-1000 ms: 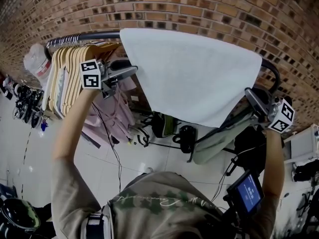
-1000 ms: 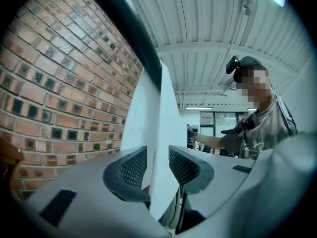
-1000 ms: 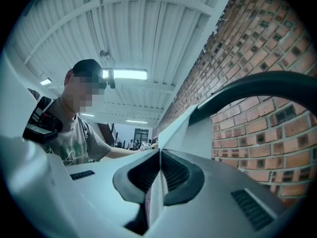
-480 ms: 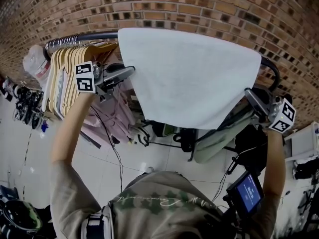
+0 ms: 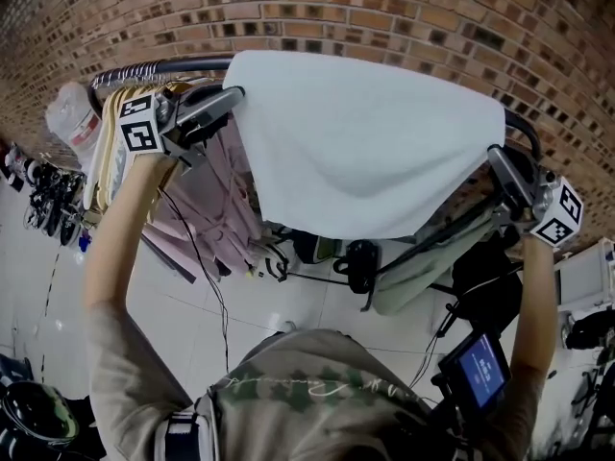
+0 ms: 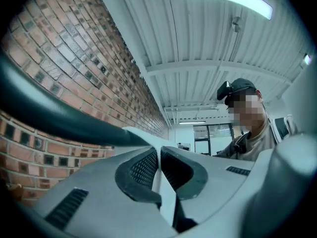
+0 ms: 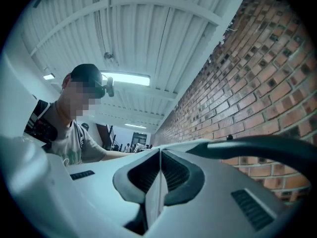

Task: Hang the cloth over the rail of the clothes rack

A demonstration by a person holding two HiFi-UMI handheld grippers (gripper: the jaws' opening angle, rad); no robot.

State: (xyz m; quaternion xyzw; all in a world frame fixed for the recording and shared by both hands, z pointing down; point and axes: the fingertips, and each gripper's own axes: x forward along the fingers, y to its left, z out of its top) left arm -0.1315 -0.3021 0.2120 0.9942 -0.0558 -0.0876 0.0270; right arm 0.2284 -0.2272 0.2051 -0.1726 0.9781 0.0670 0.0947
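Scene: seen from the head view, a person reaches both arms up to a clothes rack in front of a brick wall (image 5: 404, 12).
Cloth: a pale, plain cloth (image 5: 370, 152) fills the middle of the view towards 12 o'clock. Its top edge lies along the rail and the rest hangs down in a broad sheet.
Rail: a dark tube (image 5: 159, 68) that shows bare at 11 o'clock and again at 3 o'clock, on either side of the cloth.
Left gripper: the left gripper (image 5: 231, 97) is at 10 o'clock, at the cloth's upper left corner. Its jaws are closed on a thin edge of the cloth, just beside the rail.
Right gripper: the right gripper (image 5: 498, 157) is at 3 o'clock, at the cloth's right edge. Its jaws are pinched tight on a thin fold of the cloth, near the rail.
Hangers: a row of wooden hangers (image 5: 108, 123) hangs on the rail at 10 o'clock, with pink garments (image 5: 207, 209) below them.
Screen: a small lit screen (image 5: 478, 371) sits at 5 o'clock.
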